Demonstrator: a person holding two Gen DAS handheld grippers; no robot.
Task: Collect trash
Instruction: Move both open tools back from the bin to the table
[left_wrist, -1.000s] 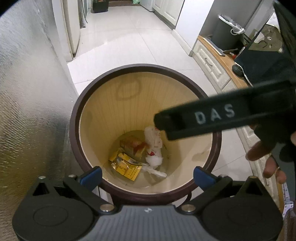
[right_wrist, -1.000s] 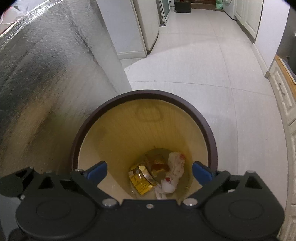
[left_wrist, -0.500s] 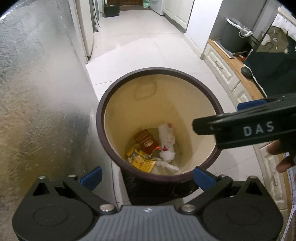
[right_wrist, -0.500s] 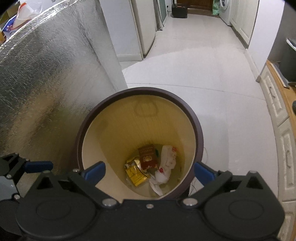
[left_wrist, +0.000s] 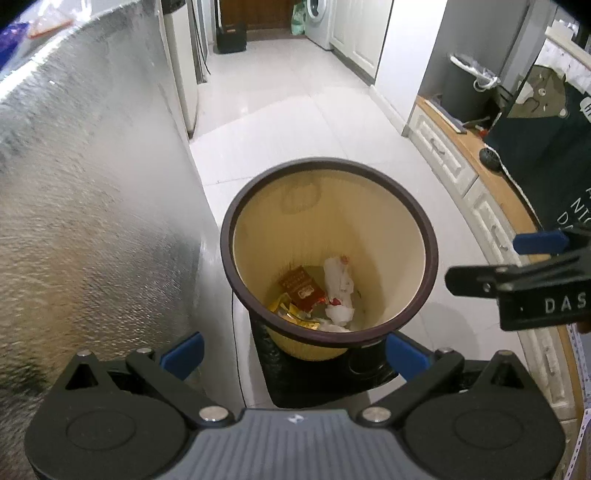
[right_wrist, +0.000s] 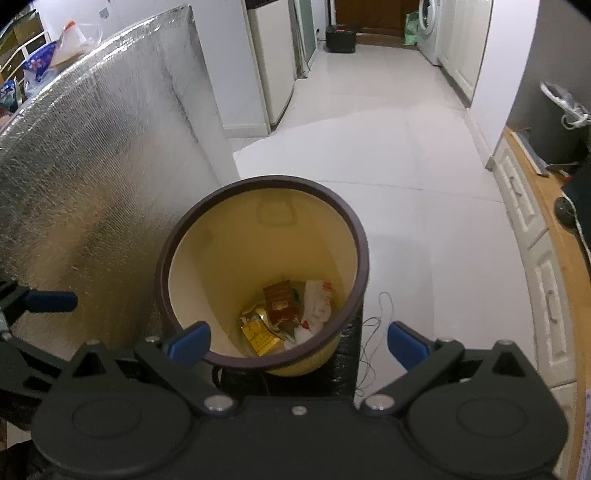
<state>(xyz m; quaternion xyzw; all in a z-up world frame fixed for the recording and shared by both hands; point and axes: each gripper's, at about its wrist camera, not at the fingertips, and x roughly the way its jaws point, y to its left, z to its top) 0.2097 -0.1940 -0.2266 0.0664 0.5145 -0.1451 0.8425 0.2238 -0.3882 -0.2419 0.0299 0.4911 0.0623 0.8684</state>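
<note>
A round cream trash bin with a dark brown rim (left_wrist: 428, 236) (right_wrist: 364, 251) stands on the floor below both grippers. At its bottom lie a dark red wrapper (left_wrist: 301, 288) (right_wrist: 280, 301), yellow wrappers (left_wrist: 291, 314) (right_wrist: 260, 338) and crumpled white paper (left_wrist: 338, 282) (right_wrist: 317, 302). My left gripper (left_wrist: 293, 352) is open and empty, above the bin's near edge. My right gripper (right_wrist: 297, 341) is open and empty, also above the near edge. The right gripper shows from the side at the right of the left wrist view (left_wrist: 517, 280).
A tall silver foil-covered panel (left_wrist: 92, 203) (right_wrist: 92, 177) stands close to the bin's left. A white cabinet with a wooden top (left_wrist: 491, 218) (right_wrist: 535, 236) runs along the right. White tiled floor (right_wrist: 388, 155) stretches ahead. A thin wire (right_wrist: 373, 332) lies right of the bin.
Both grippers have risen and pulled back from the bin, which now looks smaller and farther below. The right gripper has moved off to the right in the left wrist view.
</note>
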